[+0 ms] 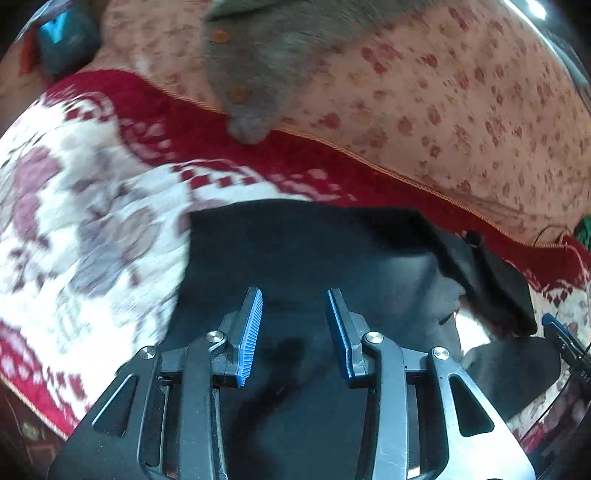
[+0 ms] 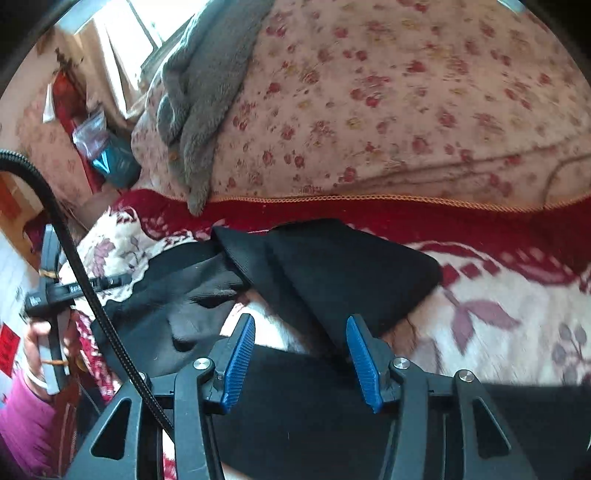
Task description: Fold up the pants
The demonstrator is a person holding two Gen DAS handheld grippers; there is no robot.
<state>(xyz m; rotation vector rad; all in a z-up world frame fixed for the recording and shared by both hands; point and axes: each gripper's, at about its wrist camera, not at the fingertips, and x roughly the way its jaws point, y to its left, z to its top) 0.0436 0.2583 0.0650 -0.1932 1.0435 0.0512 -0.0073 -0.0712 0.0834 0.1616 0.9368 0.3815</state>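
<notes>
The black pants [image 1: 295, 243] lie on a red and white flowered blanket [image 1: 92, 206], with a folded flap lying crooked at their right end. My left gripper [image 1: 293, 295] hovers over the flat black cloth, open, its blue pads apart with nothing clamped between them. In the right wrist view the pants [image 2: 351, 266] show the same folded flap, with a strip of blanket bare between the layers. My right gripper [image 2: 300, 319] stands open above the near edge of the cloth. The left gripper's body [image 2: 55, 288] shows at the far left, held by a hand [image 2: 37, 332].
A grey fleece garment [image 2: 199, 92] hangs over a pink flowered quilt [image 2: 406, 92] piled behind the blanket. A black cable [image 2: 92, 295] runs across the left of the right wrist view. A teal packet [image 1: 59, 33] lies at the far left.
</notes>
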